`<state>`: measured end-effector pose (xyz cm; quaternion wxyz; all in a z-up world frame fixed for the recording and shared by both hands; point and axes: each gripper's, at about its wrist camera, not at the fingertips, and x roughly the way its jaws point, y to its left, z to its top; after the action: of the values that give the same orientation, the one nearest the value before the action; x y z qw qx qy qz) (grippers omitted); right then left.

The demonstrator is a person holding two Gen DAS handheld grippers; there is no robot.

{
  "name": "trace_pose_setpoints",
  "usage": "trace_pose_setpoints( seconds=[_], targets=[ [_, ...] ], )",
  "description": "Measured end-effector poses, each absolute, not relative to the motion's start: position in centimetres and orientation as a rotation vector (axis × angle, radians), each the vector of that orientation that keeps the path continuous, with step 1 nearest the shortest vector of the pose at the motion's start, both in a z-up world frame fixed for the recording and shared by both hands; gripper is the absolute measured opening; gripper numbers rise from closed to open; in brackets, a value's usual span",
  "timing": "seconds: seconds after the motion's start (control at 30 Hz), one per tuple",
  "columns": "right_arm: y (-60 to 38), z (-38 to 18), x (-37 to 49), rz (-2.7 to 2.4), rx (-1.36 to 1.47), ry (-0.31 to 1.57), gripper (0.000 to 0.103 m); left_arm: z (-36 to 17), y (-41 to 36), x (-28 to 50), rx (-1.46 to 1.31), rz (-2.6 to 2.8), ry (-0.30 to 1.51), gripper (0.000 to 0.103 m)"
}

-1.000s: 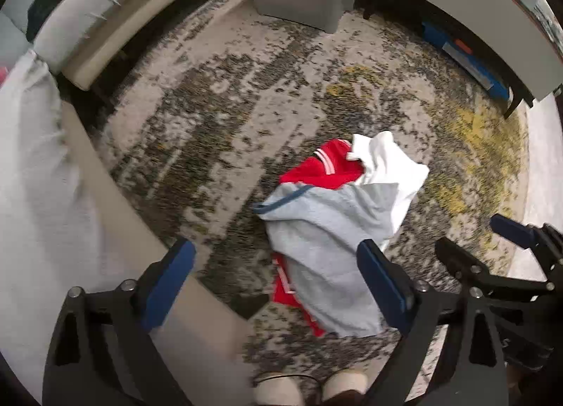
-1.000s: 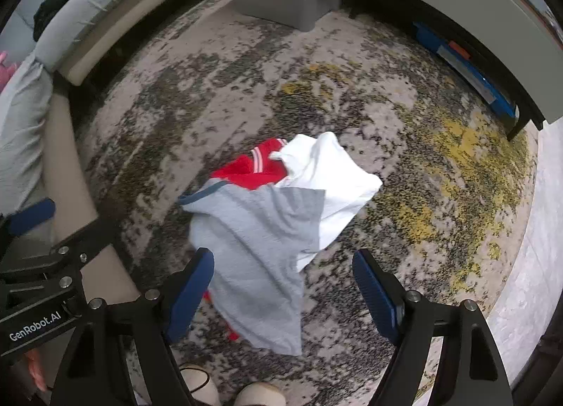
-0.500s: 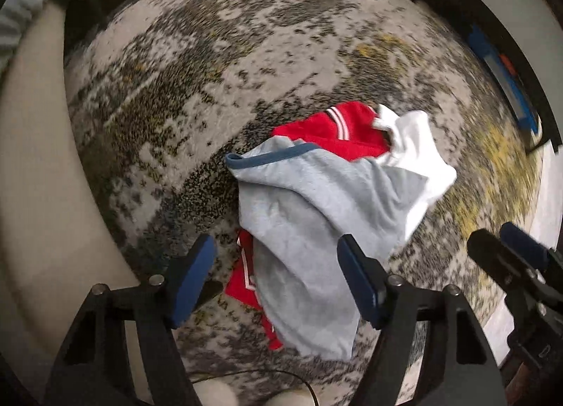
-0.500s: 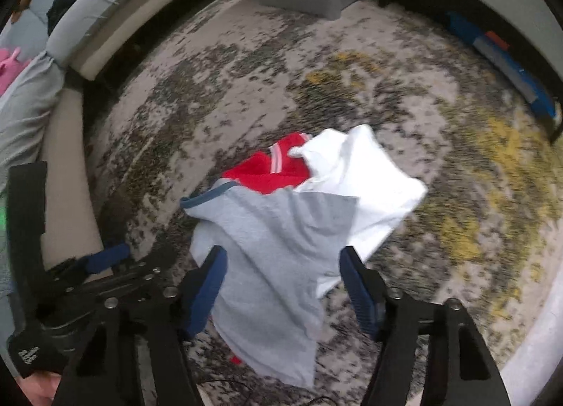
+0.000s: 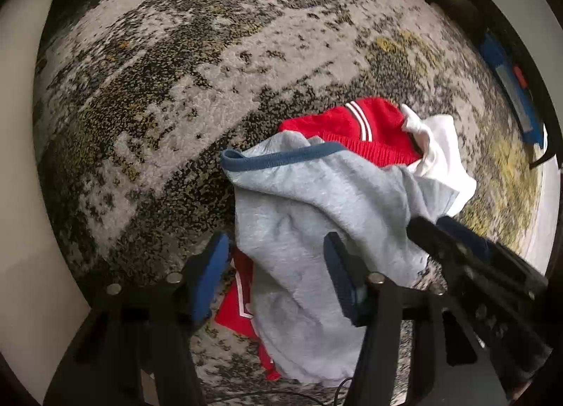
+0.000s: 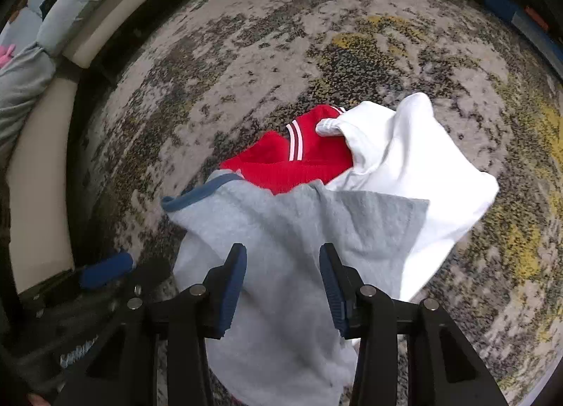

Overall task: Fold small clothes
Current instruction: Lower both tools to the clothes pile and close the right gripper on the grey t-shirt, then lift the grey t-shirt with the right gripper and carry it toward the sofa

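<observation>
Pile: three small garments heaped on the rug (image 5: 183,96), none folded yet.
Grey shirt (image 5: 309,216): on top, crumpled, blue-trimmed neck toward the far left; it covers most of the red shirt (image 5: 362,131) and overlaps the white shirt (image 6: 415,166), which lies to its right.
Left tool (image 5: 276,274): wide, holding nothing, low over the near left part of the grey shirt.
Right tool (image 6: 281,281): wide, holding nothing, over the near middle of the grey shirt, just beside the left tool.
Contact: cannot tell whether either tool touches the cloth.
Step in hand: likely picking the grey shirt off the pile to lay it flat.
Grip advice: pinch one layer of grey only; the red hem shows right under the left tool and could come up with it.
Spacing: the tools look too near each other; set them apart along one edge, such as the two shoulders by the blue neck, so the shirt hangs open.
Lift: raise both evenly, let the shirt slide free of the white one.
Placement: spread it on bare rug beside the pile.
</observation>
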<state>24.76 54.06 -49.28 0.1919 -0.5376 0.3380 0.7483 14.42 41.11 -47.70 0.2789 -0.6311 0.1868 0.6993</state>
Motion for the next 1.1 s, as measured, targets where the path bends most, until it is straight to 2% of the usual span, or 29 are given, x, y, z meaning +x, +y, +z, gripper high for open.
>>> trace_pose_setpoints(
  seconds=[0.27,0.33,0.4,0.5,0.83,1.1],
  targets=[
    [54.5,-51.4,23.1,2.083,-1.550,0.904,0.039,-48.4,41.6,14.0,-1.687,1.875,0.495,0.052],
    [54.5,-52.0,22.8,2.085,-1.561,0.914,0.036,-48.8,41.7,13.8,-1.696,1.872,0.492,0.052],
    [54.5,-52.6,22.6,2.083,-1.580,0.932,0.021,-49.1,41.7,13.6,-1.709,1.872,0.490,0.052],
    [54.5,-52.9,22.7,2.073,-1.595,0.928,0.006,-49.5,41.8,13.5,-1.721,1.869,0.496,0.052],
    [52.3,-44.7,26.3,2.175,-1.486,0.968,0.003,-48.6,41.9,15.3,-1.705,1.838,0.555,0.052],
    [50.2,-37.6,29.4,2.144,-1.506,0.986,0.003,-42.6,42.0,18.9,-1.638,1.784,0.632,0.052]
  ],
)
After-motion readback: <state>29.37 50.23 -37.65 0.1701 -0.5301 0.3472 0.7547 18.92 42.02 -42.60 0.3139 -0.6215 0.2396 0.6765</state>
